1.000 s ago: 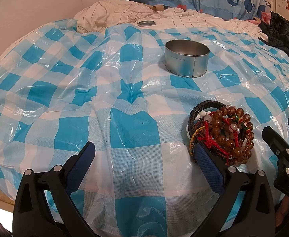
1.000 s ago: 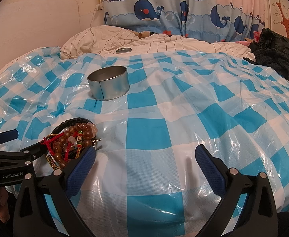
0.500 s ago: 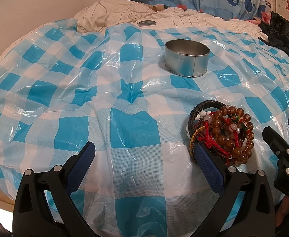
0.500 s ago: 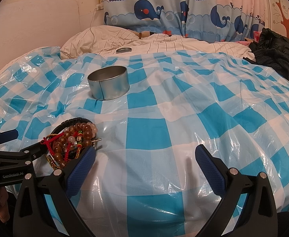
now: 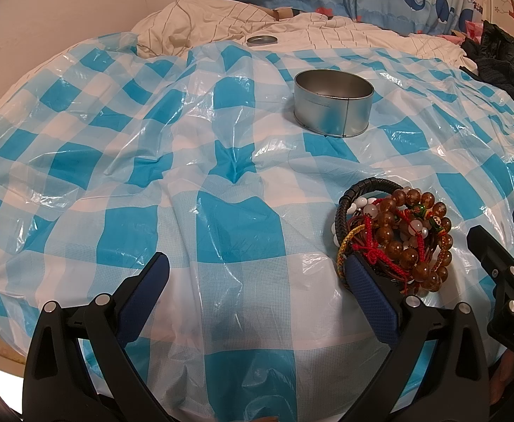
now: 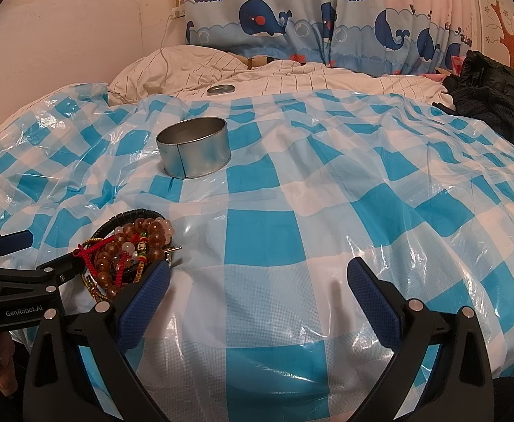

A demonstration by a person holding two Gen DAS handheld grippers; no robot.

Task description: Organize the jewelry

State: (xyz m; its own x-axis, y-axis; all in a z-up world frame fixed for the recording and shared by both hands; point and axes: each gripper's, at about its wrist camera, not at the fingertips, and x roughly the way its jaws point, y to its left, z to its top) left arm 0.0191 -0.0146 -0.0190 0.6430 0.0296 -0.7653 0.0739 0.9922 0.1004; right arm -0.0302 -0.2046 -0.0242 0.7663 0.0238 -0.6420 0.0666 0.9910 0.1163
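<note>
Bed covered by crinkled blue-and-white checked plastic sheet [image 6: 327,183]. Beyond it, rumpled cream bedding with thin dark stripes [image 6: 292,77]. Curtain of pale fabric printed with blue whales and sailboats [image 6: 292,10] hangs behind. Cream wall [image 6: 63,35] at left, small cartoon stickers near top. Dark crumpled garment [image 6: 492,81] at right edge. Warm indoor light.

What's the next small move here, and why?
Probably shift the left gripper rightward and forward so its open jaws straddle the bracelet pile. Both grippers are open and hold nothing; the pile lies tangled on the checkered sheet, beside the left gripper's right finger, not between the fingers. The open tin farther back looks empty and seems the likely place for it.
</note>
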